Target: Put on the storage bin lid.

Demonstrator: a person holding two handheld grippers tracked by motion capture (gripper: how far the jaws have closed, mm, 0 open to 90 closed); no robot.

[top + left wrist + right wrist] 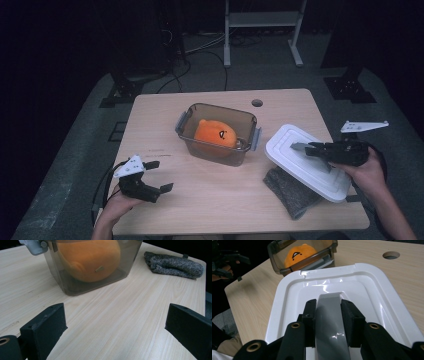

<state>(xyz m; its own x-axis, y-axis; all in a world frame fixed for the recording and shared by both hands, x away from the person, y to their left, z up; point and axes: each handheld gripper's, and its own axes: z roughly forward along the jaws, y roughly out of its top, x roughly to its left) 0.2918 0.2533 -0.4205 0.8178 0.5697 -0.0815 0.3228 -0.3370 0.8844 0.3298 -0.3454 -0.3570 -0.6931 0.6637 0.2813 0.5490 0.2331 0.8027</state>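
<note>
A smoky clear box (pixel 218 134) stands mid-table with an orange plush toy (pixel 215 133) inside; the box (pixel 87 270) and toy (pixel 87 258) also fill the top of the left gripper view. My right gripper (pixel 315 149) is shut on the grey handle (pixel 333 322) of the white lid (pixel 307 161), holding it tilted above the table at the right. The lid (pixel 332 290) spreads beyond its jaws, with the box (pixel 302 255) farther off. My left gripper (pixel 157 175) rests open at the table's front left, its fingers (pixel 47 327) wide apart over bare wood.
A grey cloth (pixel 292 190) lies on the table under the lid, also seen as a grey cloth (pixel 175 265) right of the box. A round hole (pixel 257 103) sits near the table's far edge. A metal rack stands on the floor behind.
</note>
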